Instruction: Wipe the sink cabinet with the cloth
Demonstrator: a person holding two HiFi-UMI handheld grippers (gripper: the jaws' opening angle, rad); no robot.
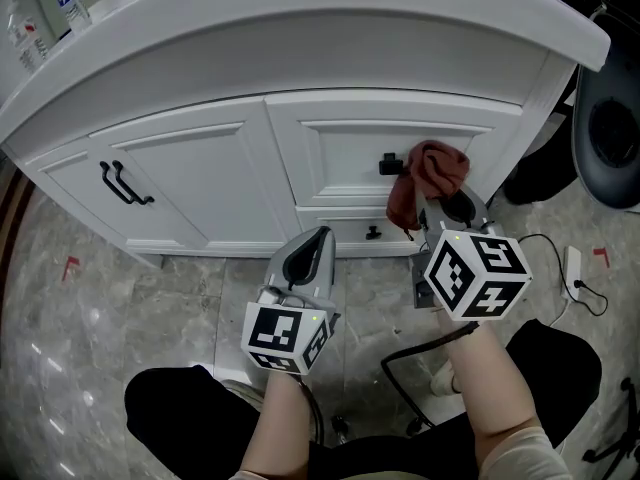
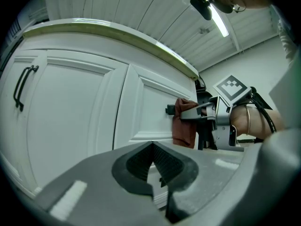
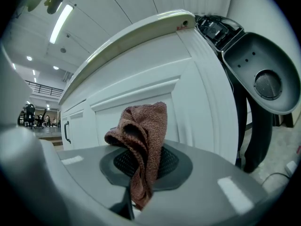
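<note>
Cloth [image 1: 430, 173]: looks soft, limp, light; best pinched at a bunched fold.
Right gripper [image 3: 141, 173]: clamped on it, at the sink cabinet [image 1: 200, 178].
Left gripper [image 2: 155, 168]: closed, empty.

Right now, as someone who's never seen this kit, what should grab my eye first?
Most striking is the reddish-brown cloth bunched in the shut right gripper, raised beside a black handle on the white cabinet. Next come the black-and-white marker cubes on both grippers, low in the head view. The left gripper is shut and empty, pointing at the cabinet.
</note>
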